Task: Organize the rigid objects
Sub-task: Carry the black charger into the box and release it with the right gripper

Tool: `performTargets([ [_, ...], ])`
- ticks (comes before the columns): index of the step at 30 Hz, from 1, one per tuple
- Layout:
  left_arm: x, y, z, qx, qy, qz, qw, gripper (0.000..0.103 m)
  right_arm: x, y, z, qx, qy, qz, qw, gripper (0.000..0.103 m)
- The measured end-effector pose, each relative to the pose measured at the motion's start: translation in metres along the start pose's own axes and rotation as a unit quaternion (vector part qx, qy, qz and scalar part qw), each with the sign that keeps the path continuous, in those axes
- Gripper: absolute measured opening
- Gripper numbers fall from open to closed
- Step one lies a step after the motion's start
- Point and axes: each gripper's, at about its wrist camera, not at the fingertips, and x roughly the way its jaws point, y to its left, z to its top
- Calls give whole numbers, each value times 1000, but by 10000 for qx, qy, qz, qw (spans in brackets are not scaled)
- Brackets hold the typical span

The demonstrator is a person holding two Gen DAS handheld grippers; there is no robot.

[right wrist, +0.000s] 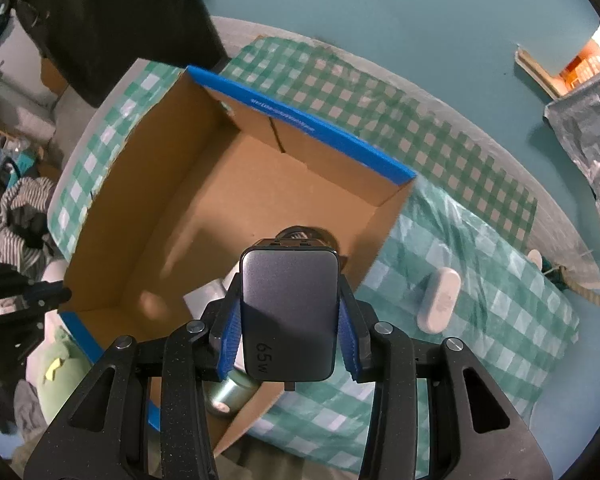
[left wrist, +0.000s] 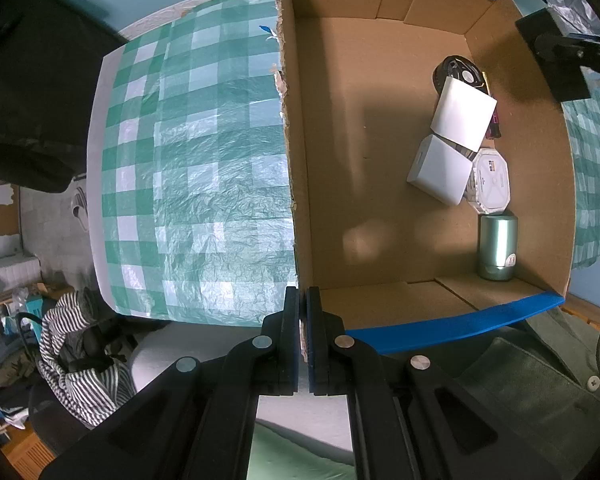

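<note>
The right gripper (right wrist: 288,332) is clamped by its blue pads on a dark grey, rounded-corner charger block (right wrist: 288,312) marked "65W", held above the near right corner of the open brown cardboard box with blue-taped rims (right wrist: 312,128). The left gripper (left wrist: 303,336) is pressed shut on the box's near left corner edge. Inside the box, along its right wall, lie a pale green metal cylinder (left wrist: 497,248), a white octagonal case (left wrist: 492,182), two white square blocks (left wrist: 440,176) and a black round item (left wrist: 458,72); the left half of the box floor is bare. Right of the box, a white oval case (right wrist: 439,300) rests on the green checked cloth (right wrist: 480,264) covering the desk.
</note>
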Motion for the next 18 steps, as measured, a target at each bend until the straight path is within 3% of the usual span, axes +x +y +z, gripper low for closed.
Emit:
performTargets([
  [18, 0, 0, 0, 1, -2, -3, 10000, 3, 39, 3, -6, 17, 355, -35, 9994, 40],
])
